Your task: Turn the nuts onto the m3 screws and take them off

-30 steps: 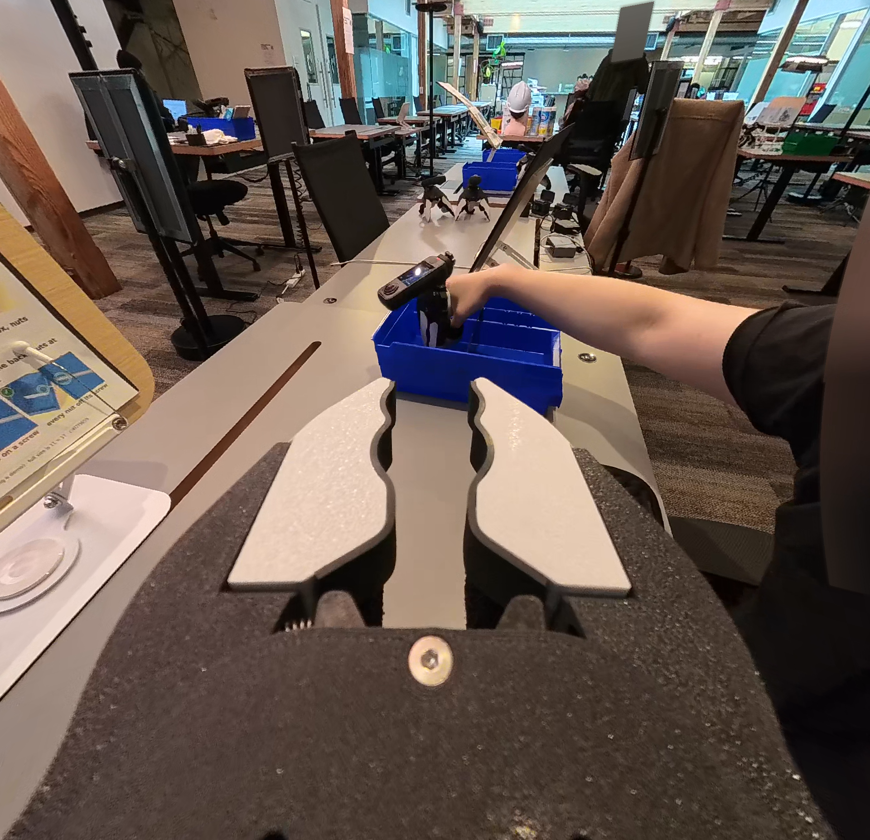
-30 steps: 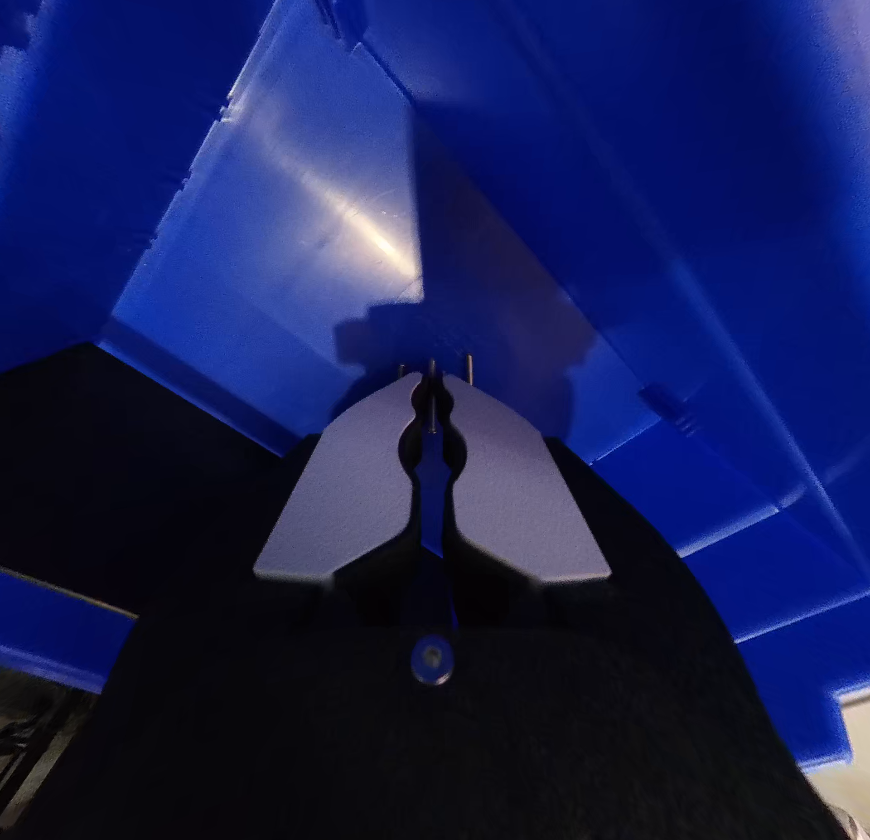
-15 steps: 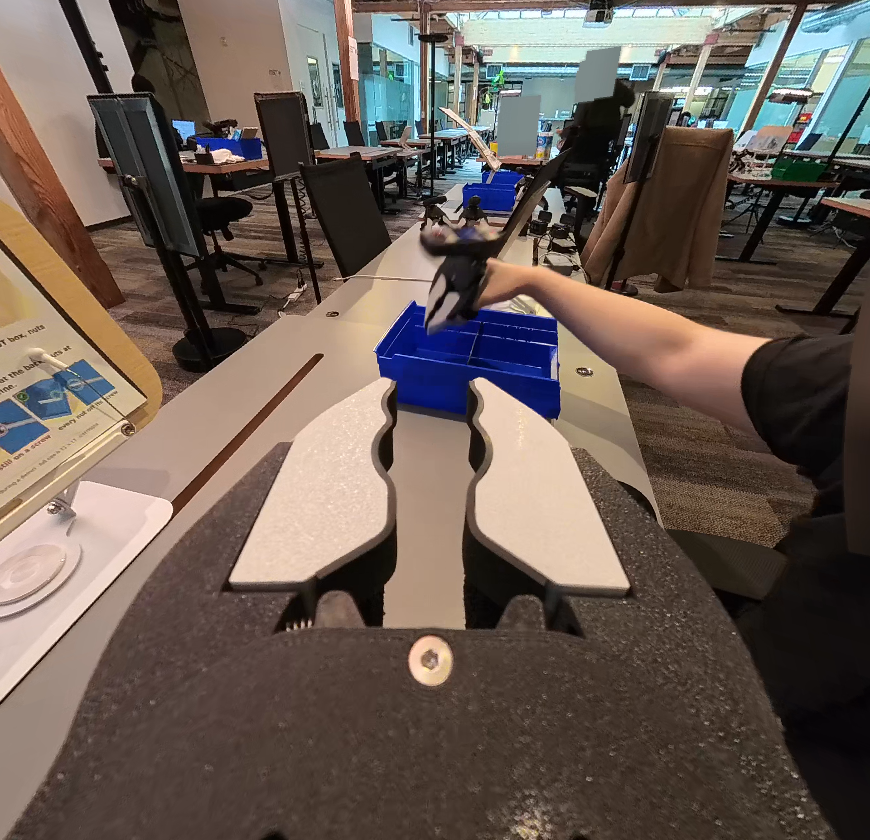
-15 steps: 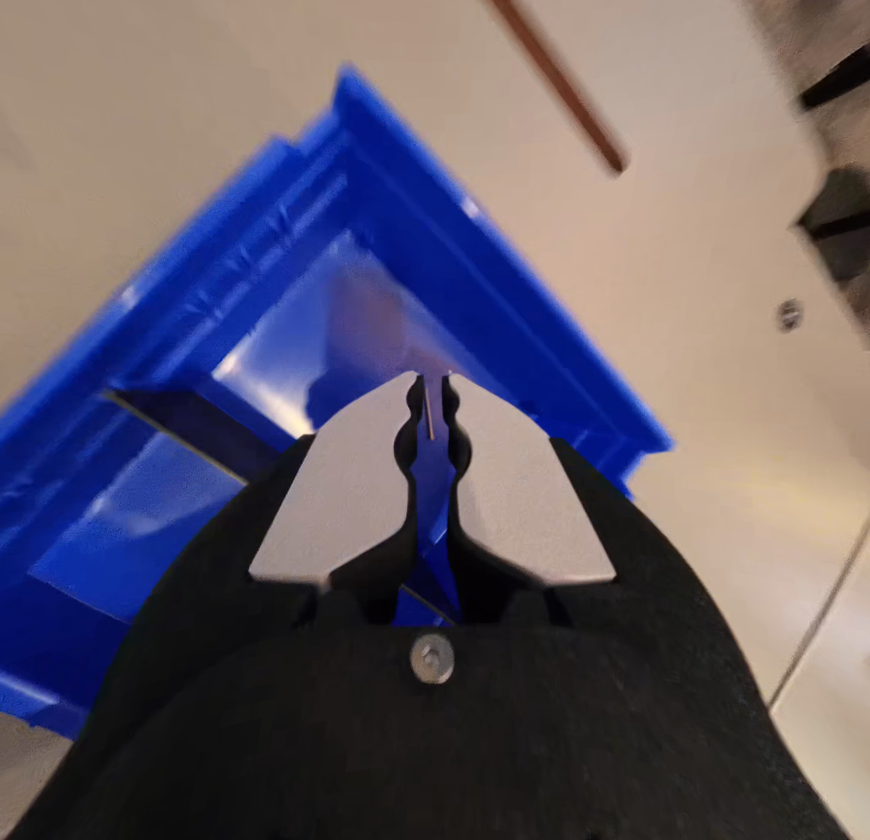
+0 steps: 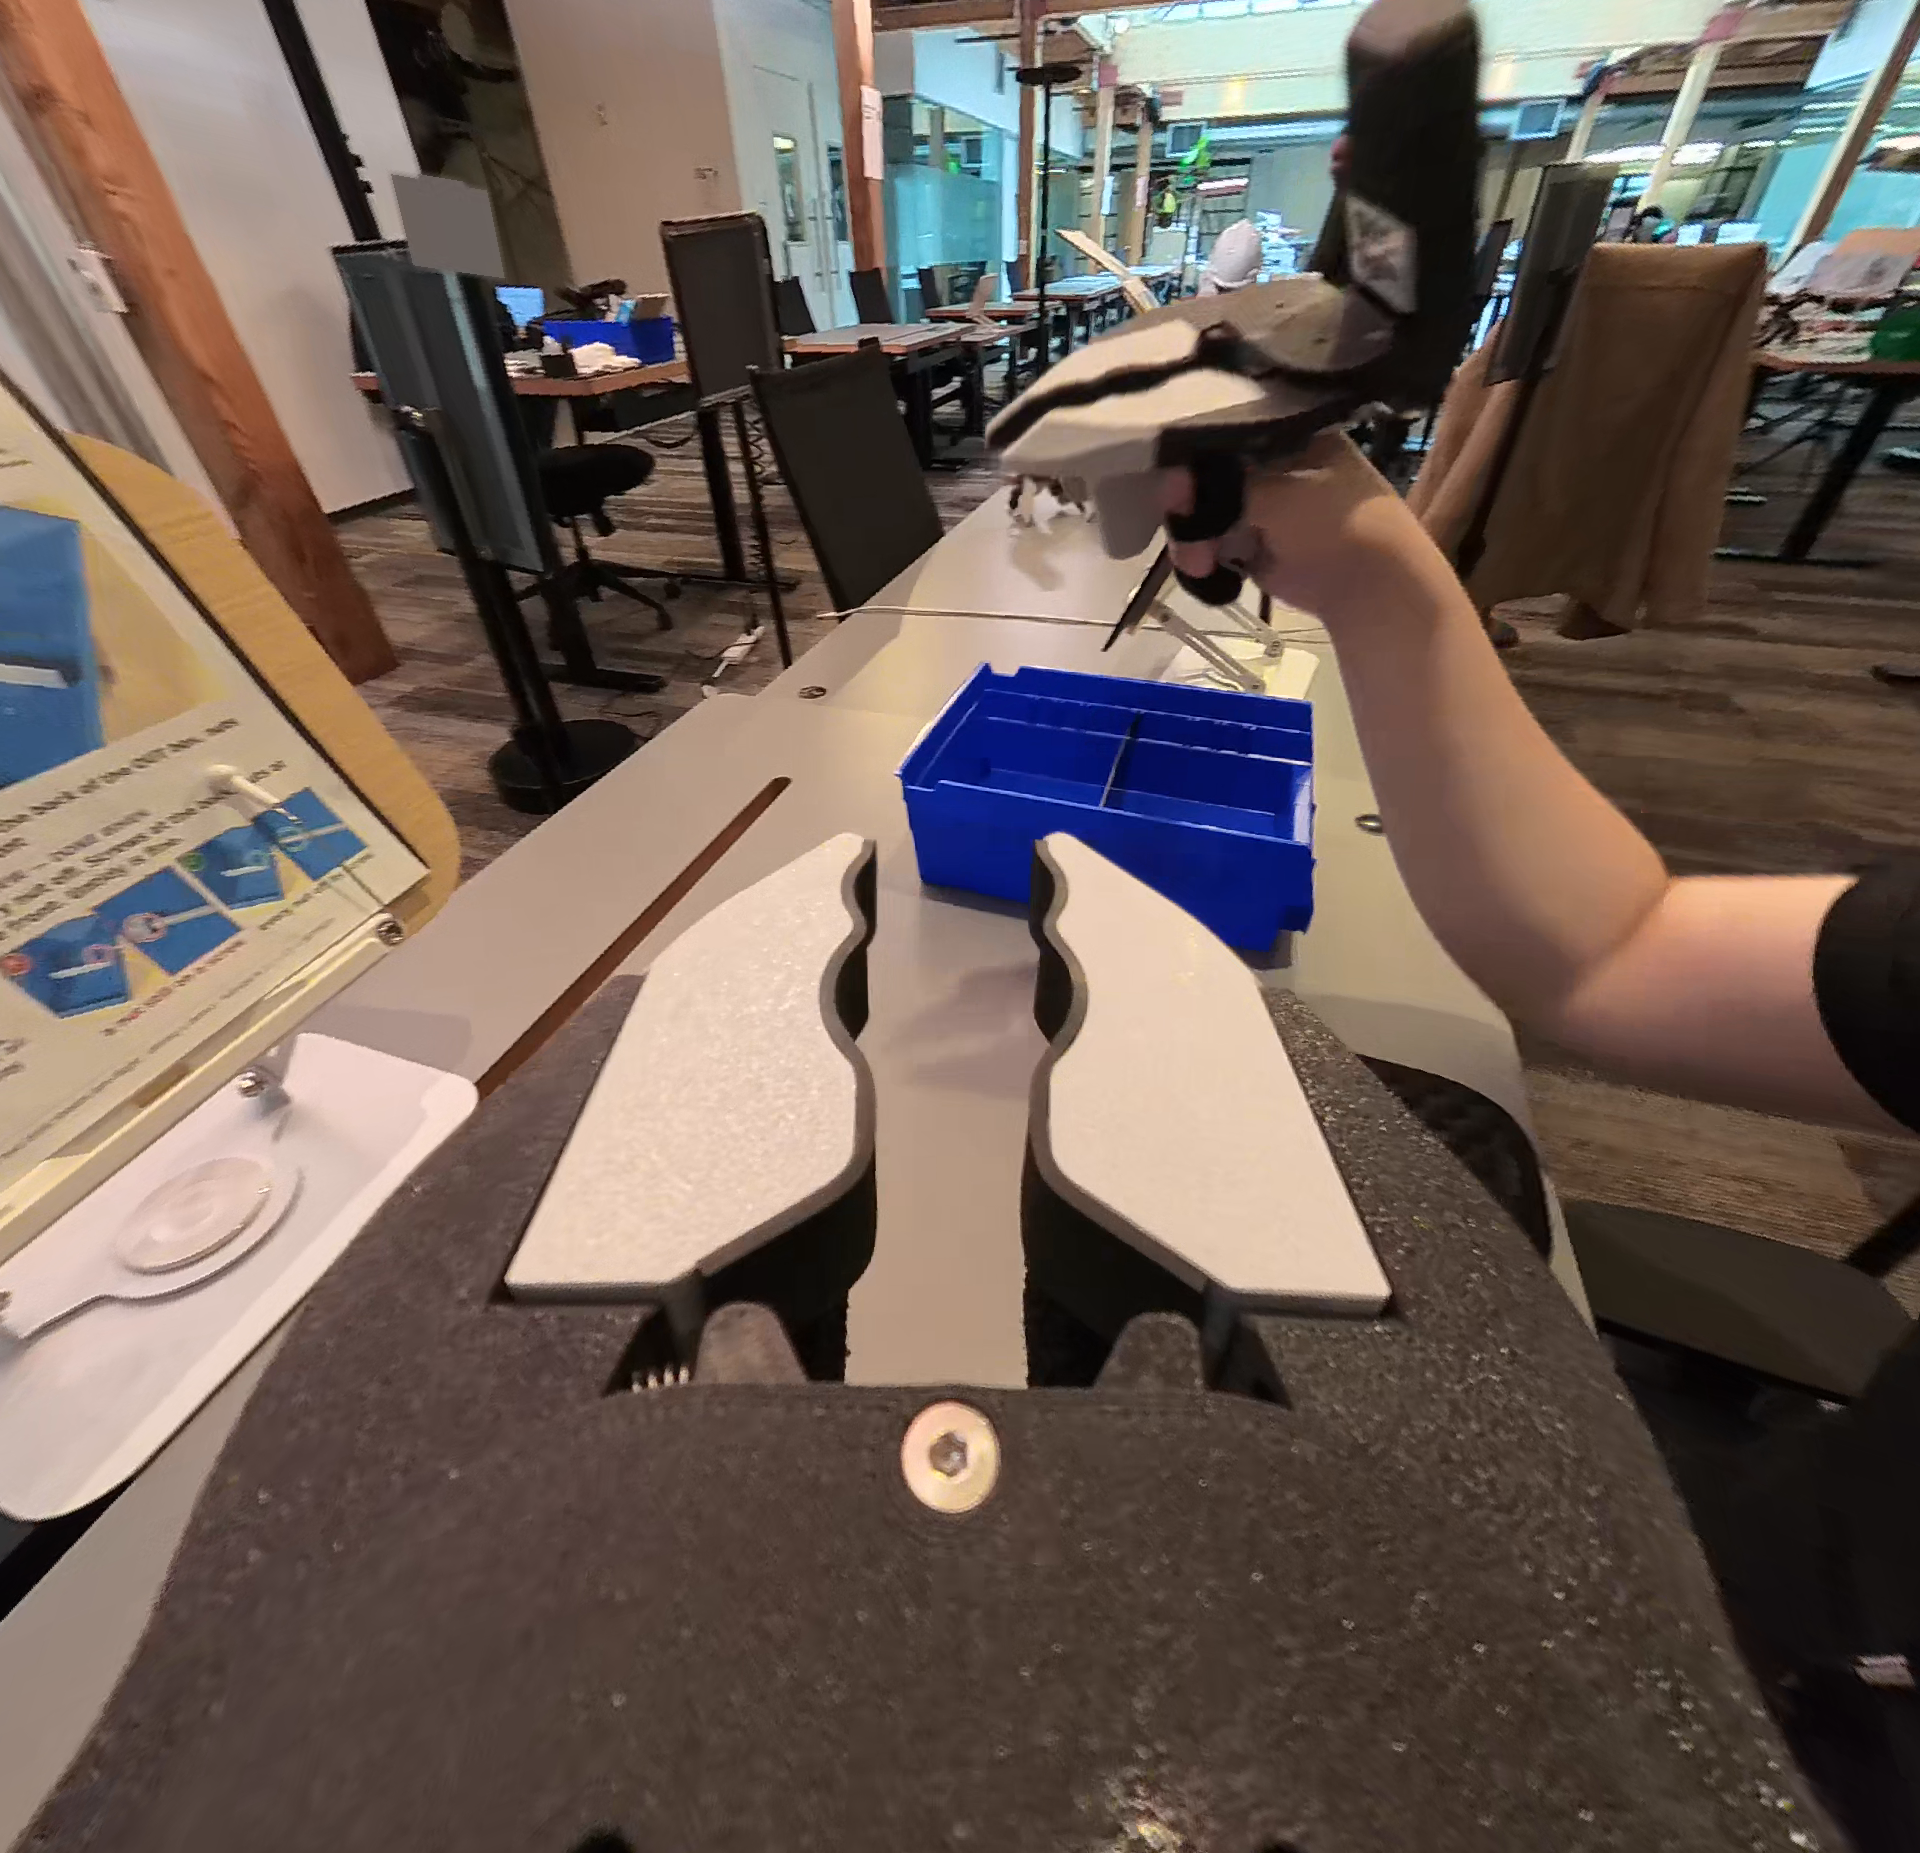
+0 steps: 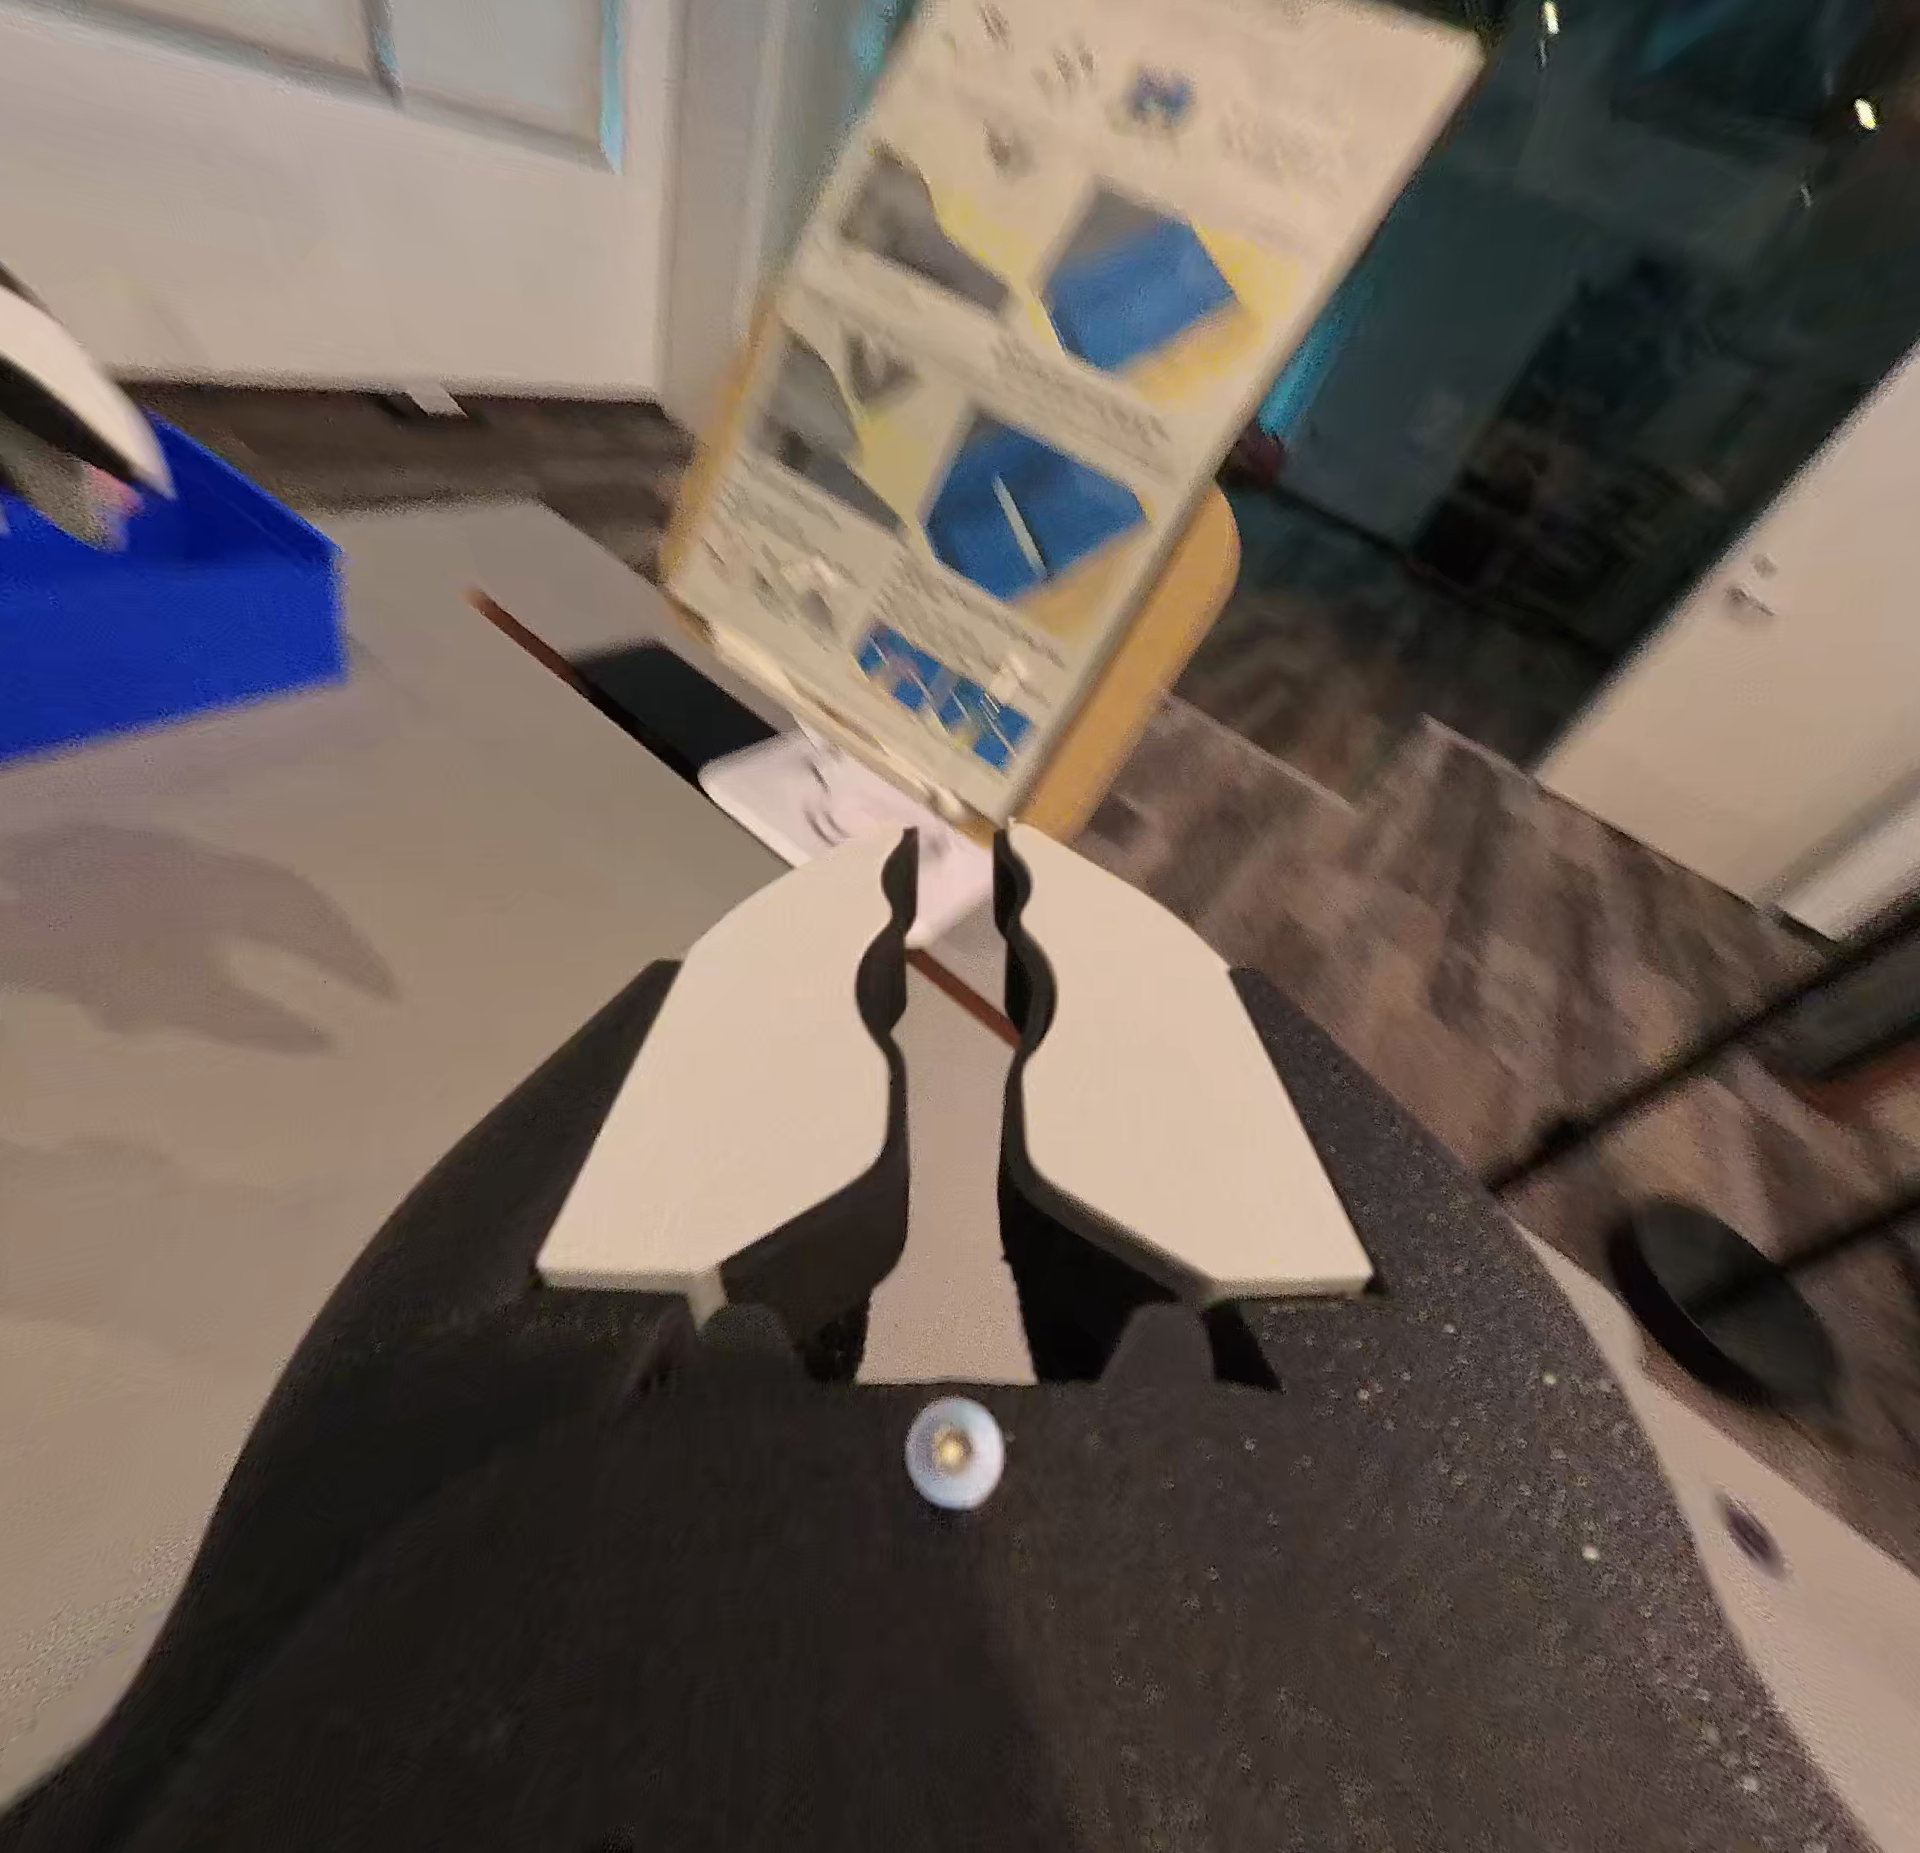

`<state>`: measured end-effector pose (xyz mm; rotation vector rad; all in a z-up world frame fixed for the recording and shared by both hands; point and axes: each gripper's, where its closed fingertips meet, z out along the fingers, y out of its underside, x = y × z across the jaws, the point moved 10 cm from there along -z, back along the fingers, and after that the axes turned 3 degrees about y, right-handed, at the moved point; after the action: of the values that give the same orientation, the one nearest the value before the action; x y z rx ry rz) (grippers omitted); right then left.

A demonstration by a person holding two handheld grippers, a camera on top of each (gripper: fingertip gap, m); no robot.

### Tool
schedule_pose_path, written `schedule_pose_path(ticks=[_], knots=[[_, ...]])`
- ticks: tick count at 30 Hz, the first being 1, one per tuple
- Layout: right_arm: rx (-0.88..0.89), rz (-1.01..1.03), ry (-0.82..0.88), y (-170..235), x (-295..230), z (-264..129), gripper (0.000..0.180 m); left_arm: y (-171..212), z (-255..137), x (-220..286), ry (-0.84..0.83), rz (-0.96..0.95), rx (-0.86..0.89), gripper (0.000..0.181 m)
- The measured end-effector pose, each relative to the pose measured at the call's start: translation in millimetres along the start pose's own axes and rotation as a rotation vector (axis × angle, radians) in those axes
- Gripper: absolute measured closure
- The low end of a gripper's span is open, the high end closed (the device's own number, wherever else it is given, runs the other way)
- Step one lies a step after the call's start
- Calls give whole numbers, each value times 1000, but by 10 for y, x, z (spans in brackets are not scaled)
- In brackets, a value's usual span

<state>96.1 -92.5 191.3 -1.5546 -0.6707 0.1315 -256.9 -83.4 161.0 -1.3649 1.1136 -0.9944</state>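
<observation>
A blue divided bin [image 5: 1112, 847] stands on the grey table [image 5: 644, 920] just beyond my left gripper [image 5: 951, 853], which is open, empty and low over the table. No screws or nuts show in the bin from here. A hand holds my right gripper [image 5: 1023, 427] high in the air above and behind the bin, pointing left. In the right wrist view my right gripper [image 6: 956, 842] has a narrow gap between its fingertips and nothing shows in it. That view is blurred, with the bin [image 6: 156, 608] at the left edge.
An instruction sign [image 5: 156, 868] on a white base [image 5: 208, 1253] stands at the table's left; it also shows in the right wrist view [image 6: 1039, 401]. The person's forearm [image 5: 1507, 816] reaches across from the right. Office chairs and desks lie beyond the table. The gap from one gripper's tips to the other's is roughly 20 cm.
My right gripper has come up out of the bin and swung left toward the sign. The thin screw seen between its tips earlier no longer shows, and its gap is wider. My left gripper stayed open.
</observation>
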Motion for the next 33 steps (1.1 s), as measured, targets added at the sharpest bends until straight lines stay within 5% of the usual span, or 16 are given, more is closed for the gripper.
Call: schedule_pose_path(ticks=[10,19,26,31,33], knots=[[399,13,-128,-110,-362,167,160,11,-44,-79,-63,-6,16,153],[314,-55,-219,149,-361,447,180,-40,-245,-146,-167,4,-9,160],[211,-77,-229,253,-366,727,180,-13,-1390,-331,-538,-57,-184,181],[156,-83,-257,320,-419,846,180,576,-2411,-771,-879,-282,-378,181],[135,-87,-265,341,-443,893,180,879,-2631,-1024,-872,-463,-429,181]])
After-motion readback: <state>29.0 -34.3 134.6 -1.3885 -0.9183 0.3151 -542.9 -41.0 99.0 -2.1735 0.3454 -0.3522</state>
